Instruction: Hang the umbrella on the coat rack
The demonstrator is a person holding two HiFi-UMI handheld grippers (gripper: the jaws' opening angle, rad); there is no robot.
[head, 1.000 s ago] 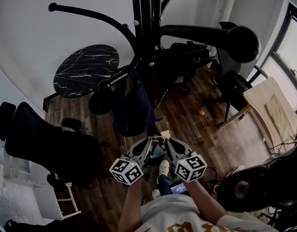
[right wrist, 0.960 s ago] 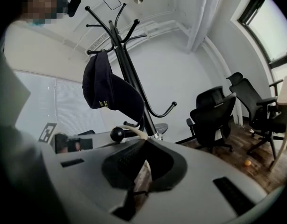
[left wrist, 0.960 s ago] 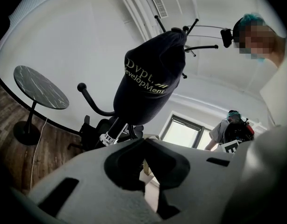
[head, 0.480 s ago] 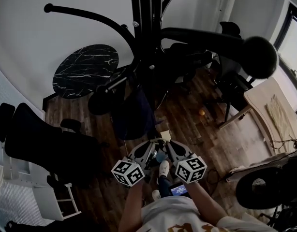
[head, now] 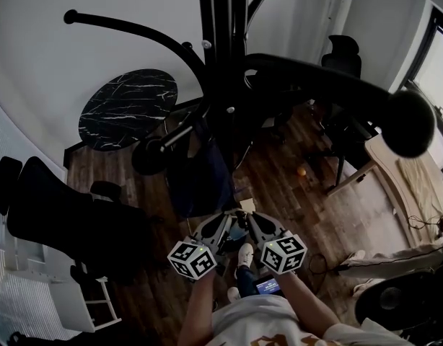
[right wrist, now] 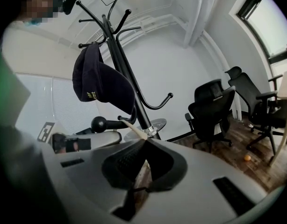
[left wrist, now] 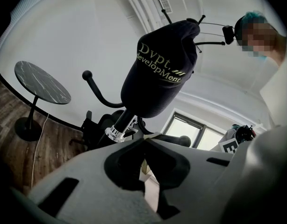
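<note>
A: Tools first: how do they stand?

B: Left tool [left wrist: 144, 138] and right tool [right wrist: 146, 140] are side by side, low in front of the rack. Each has its jaws pressed together. A pale strip [right wrist: 129, 125] comes out of the right one's tips. A pale sliver shows at the left one's tips, and I think it is the same strip.

A: And the umbrella?

B: The umbrella [left wrist: 157, 73], a navy folded bundle with gold print, hangs on a hook arm of the coat rack [head: 221, 20], in front of the pole. The strip leads toward its lower end. Strap or handle, I cannot tell.

A: How will it handle?

B: I judge it light and soft. The cloth gives and slips, so a pinch on the cloth would hold badly. The strip or a stiff part is the better place to hold. Beyond the rack, a round marble desk [head: 128, 107] stands well apart.
</note>
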